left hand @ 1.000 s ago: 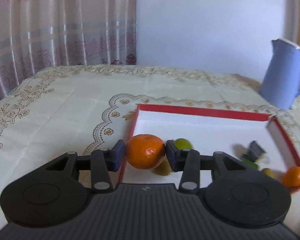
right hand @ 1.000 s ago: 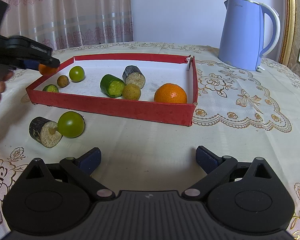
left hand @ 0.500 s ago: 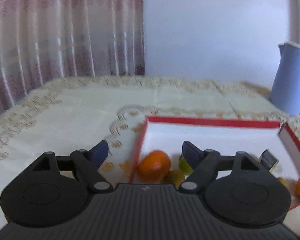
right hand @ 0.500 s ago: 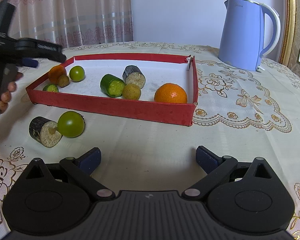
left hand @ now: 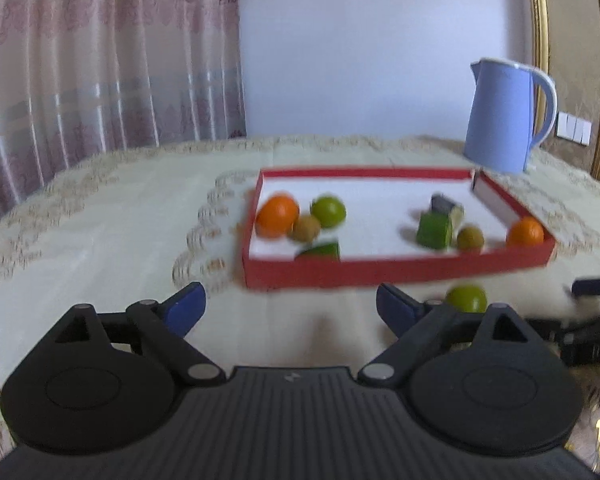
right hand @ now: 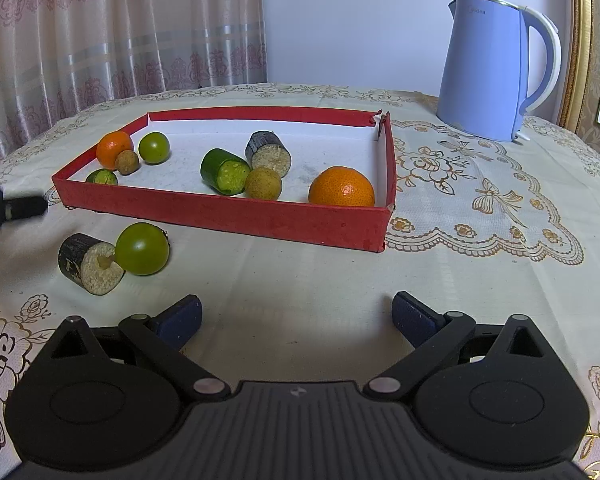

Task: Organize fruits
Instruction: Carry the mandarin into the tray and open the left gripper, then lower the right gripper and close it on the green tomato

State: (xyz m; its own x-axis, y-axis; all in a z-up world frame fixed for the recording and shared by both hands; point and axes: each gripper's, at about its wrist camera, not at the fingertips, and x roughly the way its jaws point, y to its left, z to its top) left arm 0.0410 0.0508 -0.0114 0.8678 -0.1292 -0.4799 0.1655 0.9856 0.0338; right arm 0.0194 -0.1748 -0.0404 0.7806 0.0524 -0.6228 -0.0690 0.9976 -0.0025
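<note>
A red tray [right hand: 236,214] with a white floor holds several fruits. A small orange [right hand: 114,149] lies in its left corner beside a brown fruit [right hand: 126,161] and a green one [right hand: 154,147]; a bigger orange [right hand: 341,187] lies at the right. In the left wrist view the small orange [left hand: 278,216] sits in the tray [left hand: 380,270]. A green fruit [right hand: 142,249] and a dark cut cylinder [right hand: 89,264] lie on the cloth outside the tray. My left gripper [left hand: 291,306] is open and empty, short of the tray. My right gripper [right hand: 297,318] is open and empty above bare cloth.
A blue kettle [right hand: 496,68] stands at the back right, behind the tray. A curtain [right hand: 100,32] hangs at the back left. The left gripper's tip [right hand: 12,208] shows at the left edge of the right wrist view. An embroidered cloth [right hand: 480,200] covers the table.
My left gripper opened and let go of the small orange, which now lies in the tray's left corner. It then drew back from the tray. The right gripper has not moved.
</note>
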